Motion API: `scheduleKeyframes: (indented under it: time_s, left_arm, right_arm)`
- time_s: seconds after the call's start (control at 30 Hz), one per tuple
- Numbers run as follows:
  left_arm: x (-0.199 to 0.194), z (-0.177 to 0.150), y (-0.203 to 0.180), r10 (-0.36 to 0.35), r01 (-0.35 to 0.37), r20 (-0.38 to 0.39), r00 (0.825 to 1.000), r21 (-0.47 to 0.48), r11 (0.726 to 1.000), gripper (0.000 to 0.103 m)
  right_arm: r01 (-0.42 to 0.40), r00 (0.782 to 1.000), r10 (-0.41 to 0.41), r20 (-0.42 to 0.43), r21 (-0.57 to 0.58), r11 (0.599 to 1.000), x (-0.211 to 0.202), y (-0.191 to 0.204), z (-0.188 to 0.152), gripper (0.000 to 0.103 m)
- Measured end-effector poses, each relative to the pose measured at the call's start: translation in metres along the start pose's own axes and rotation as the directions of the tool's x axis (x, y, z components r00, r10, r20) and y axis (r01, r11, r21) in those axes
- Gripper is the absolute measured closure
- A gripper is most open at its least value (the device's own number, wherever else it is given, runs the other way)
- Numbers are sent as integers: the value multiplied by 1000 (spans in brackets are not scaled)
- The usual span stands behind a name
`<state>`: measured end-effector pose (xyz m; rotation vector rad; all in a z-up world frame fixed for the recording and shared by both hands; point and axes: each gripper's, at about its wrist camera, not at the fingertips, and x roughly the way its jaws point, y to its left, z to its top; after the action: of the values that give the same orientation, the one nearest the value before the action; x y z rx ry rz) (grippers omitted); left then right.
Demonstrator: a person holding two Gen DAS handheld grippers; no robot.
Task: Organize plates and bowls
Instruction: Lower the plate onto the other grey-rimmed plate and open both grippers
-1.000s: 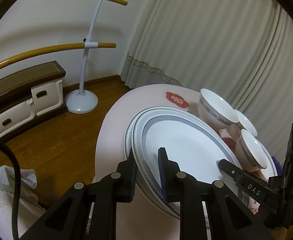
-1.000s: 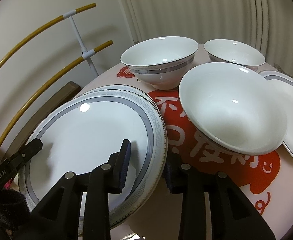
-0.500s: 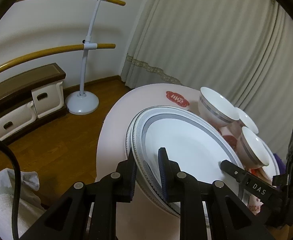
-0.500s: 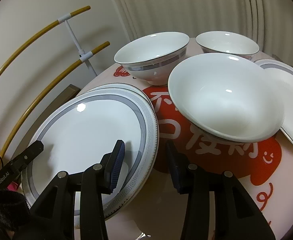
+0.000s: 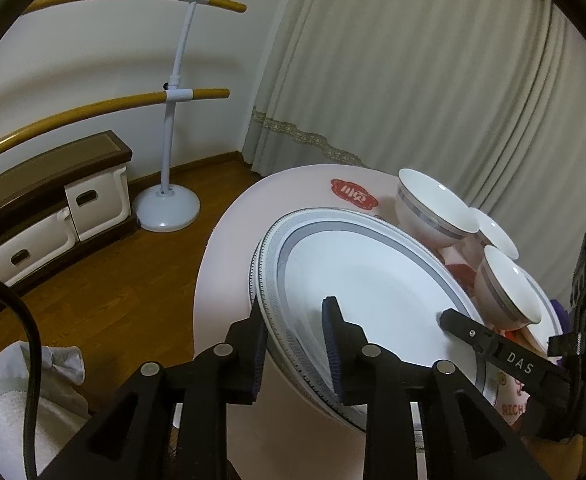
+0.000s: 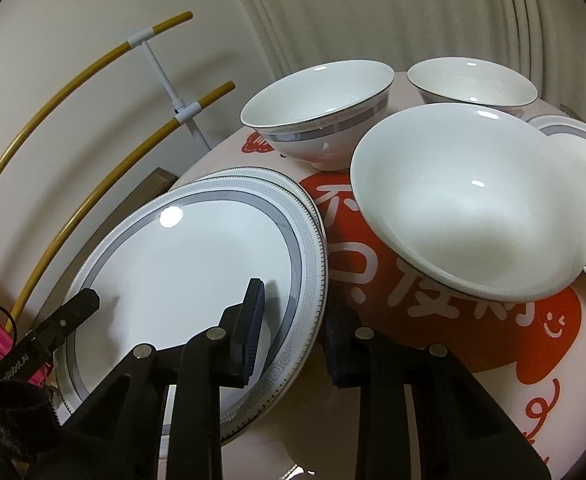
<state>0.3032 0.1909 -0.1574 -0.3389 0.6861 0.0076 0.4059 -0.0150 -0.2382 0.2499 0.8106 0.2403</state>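
Left wrist view first. Whereabouts of the top plate [image 5: 373, 292]?

Lying on a second, matching plate [image 5: 255, 264], slightly offset, at the near-left part of the pink round table [image 5: 229, 264]. Stacked so presumably to gather like with like.

And the left gripper [image 5: 293, 305]?

Astride the near rim: one finger outside and below, the other over the white face. Just been opening. Seemingly slack at the pads, nothing gripped. Probably a release, with the plate already resting.

Same for the right gripper [image 6: 295, 296]?

Straddling the opposite edge of that plate, inner finger above the face, outer finger tucked under the rim. Just been closing, rim in between. Unable to tell whether pressing or merely near. Flanked from two sides, likely to keep a wide, slippery disc level.

Further out?

Three bowls: nearest bowl [image 6: 473, 208] just beside the stack on the red print, banded bowl [image 6: 317, 116] behind, far bowl [image 6: 473, 80] beyond. Not yet nested. Third plate [image 6: 585, 148] at the right edge, partly hidden by the nearest bowl. Curtain [image 5: 413, 80] and a rail stand [image 5: 171, 120] behind.
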Motion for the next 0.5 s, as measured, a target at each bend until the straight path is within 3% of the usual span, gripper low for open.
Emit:
scheduleKeyframes:
  time_s: [0.13, 0.23, 0.5]
  left_arm:
    - [-4, -1, -1, -5, 5, -5, 1000, 6, 1000, 72]
    - [-5, -3, 0, 16, -16, -19, 1000, 6, 1000, 61]
    - [-2, -6, 0, 9, -8, -32, 999, 9, 1000, 61]
  right_arm:
    - [-1, 1000, 1, -2, -4, 1000, 1, 1, 1, 77]
    - [-1, 1000, 1, 0, -5, 1000, 2, 2, 3, 77]
    - [6, 1000, -6, -4, -6, 1000, 3, 2, 3, 80]
